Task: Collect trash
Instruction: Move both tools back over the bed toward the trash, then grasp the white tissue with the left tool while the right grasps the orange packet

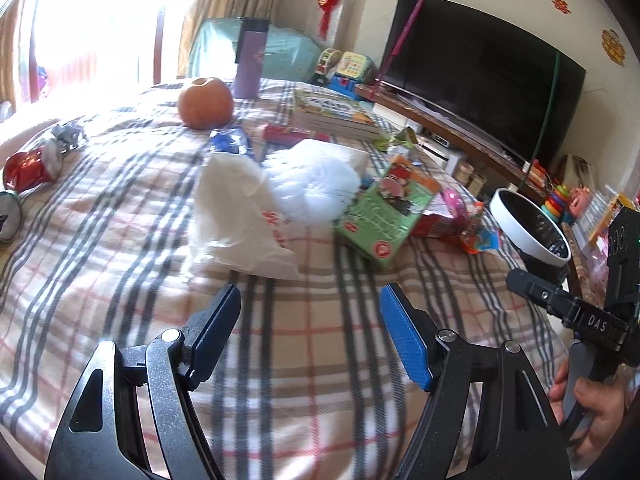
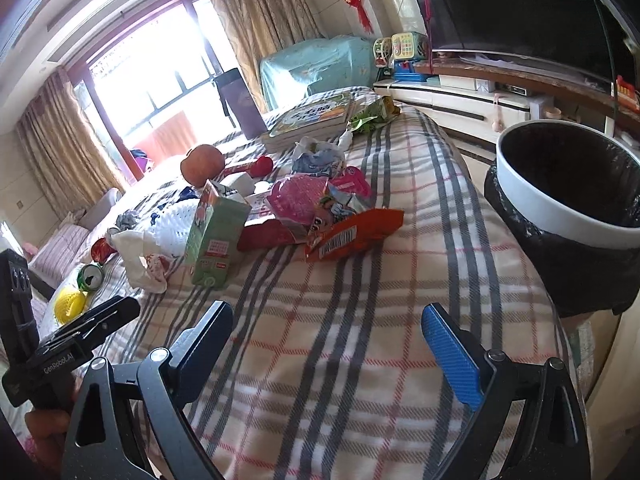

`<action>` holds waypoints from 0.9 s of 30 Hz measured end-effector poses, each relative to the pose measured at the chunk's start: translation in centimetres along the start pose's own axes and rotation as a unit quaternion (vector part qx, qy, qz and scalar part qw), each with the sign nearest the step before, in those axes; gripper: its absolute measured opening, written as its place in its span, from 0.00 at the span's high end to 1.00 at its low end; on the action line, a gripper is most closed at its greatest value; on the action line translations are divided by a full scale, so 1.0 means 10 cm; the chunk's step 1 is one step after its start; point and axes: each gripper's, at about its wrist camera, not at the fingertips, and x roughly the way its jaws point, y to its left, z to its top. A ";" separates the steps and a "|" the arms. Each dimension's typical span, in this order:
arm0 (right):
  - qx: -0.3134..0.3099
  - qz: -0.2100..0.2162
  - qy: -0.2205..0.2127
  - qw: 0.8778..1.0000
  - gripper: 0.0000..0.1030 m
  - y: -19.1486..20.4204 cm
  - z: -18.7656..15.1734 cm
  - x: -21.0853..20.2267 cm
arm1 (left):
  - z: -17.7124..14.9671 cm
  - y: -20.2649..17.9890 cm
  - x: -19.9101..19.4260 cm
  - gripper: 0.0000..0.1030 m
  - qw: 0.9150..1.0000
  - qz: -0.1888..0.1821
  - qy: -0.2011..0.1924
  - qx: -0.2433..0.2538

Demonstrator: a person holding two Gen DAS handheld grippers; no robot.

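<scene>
On the plaid bed (image 1: 120,280), both the left gripper (image 1: 310,320) and right gripper (image 2: 328,344) hang with fingers apart, holding nothing; the flimsy white plastic bag (image 1: 240,216) could slip from a shallow pinch.

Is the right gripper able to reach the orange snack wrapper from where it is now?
Probably yes. The right gripper is open and empty, and only bare plaid blanket lies between it and the orange snack wrapper.

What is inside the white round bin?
The white round bin has a black plastic liner bag inside. Its inside looks dark; the bottom is hidden, so any trash there cannot be seen.
</scene>
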 end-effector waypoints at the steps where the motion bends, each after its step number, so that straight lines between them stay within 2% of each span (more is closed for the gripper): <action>1: 0.002 0.000 -0.001 1.000 0.06 0.00 0.02 0.01 | 0.01 0.04 0.02 0.28 1.000 0.004 0.002 -0.004; 15: 0.015 -0.009 -0.003 1.000 0.10 -0.09 0.32 0.28 | 0.32 0.33 0.31 0.28 0.999 0.034 0.007 -0.041; 16: 0.017 -0.009 -0.004 1.000 0.13 -0.11 0.33 0.29 | 0.33 0.34 0.32 0.28 0.998 0.038 0.004 -0.039; 18: 0.025 -0.007 0.002 1.000 0.26 -0.16 0.33 0.34 | 0.34 0.36 0.37 0.28 0.998 0.047 0.004 -0.034; 19: 0.029 -0.005 0.005 1.000 0.38 -0.19 0.34 0.37 | 0.34 0.38 0.41 0.29 0.998 0.050 0.006 -0.032; 20: 0.033 -0.004 0.010 0.999 0.51 -0.21 0.33 0.39 | 0.34 0.39 0.44 0.36 0.998 0.050 0.007 -0.032; 21: 0.038 -0.003 0.012 0.999 0.55 -0.25 0.33 0.40 | 0.34 0.41 0.46 0.43 0.998 0.049 0.010 -0.033; 22: 0.043 -0.001 0.009 0.999 0.61 -0.27 0.33 0.39 | 0.34 0.43 0.50 0.55 0.998 0.040 0.017 -0.034; 23: 0.045 0.001 0.005 0.999 0.72 -0.28 0.33 0.37 | 0.33 0.43 0.52 0.69 0.999 0.030 0.024 -0.035; 27: 0.039 -0.003 -0.003 0.999 0.87 -0.30 0.31 0.31 | 0.31 0.38 0.49 0.74 0.999 0.026 0.017 -0.019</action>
